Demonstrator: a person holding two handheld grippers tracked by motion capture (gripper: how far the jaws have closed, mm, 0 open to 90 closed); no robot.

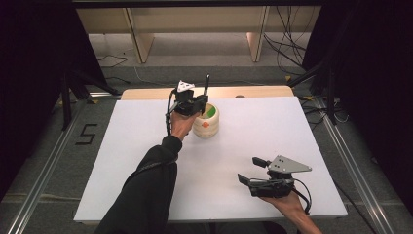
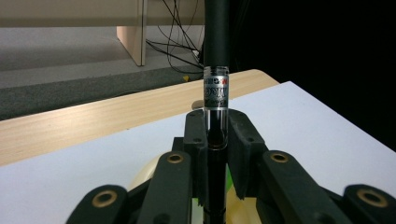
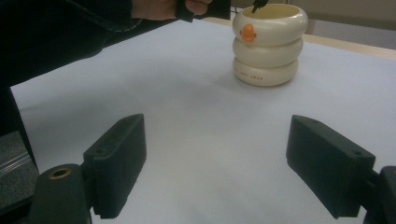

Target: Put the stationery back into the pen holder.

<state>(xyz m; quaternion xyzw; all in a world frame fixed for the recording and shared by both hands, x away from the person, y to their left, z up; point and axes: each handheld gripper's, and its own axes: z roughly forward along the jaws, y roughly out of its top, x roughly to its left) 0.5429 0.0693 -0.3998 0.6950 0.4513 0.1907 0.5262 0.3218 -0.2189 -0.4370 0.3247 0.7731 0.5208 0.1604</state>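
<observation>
A black pen (image 1: 206, 84) with a clear labelled band (image 2: 216, 91) stands upright in my left gripper (image 1: 197, 103), whose jaws are shut on its barrel (image 2: 216, 135). The pen's lower end hangs at the rim of a cream holder (image 1: 207, 122) shaped like three stacked rings, with an orange mark on its side (image 3: 249, 31). Something green (image 1: 210, 112) lies inside the holder. In the right gripper view the pen's tip (image 3: 256, 7) dips just inside the holder's mouth. My right gripper (image 1: 250, 169) rests near the table's front right, open, with bare tabletop between its jaws (image 3: 233, 163).
The white tabletop (image 1: 146, 146) ends in a wooden strip (image 1: 253, 91) at the far edge. Beyond it are wooden furniture legs (image 1: 141, 44) and loose cables (image 1: 287, 44) on the floor. Black drapes flank both sides. A dark sleeve (image 1: 146, 195) crosses the front left.
</observation>
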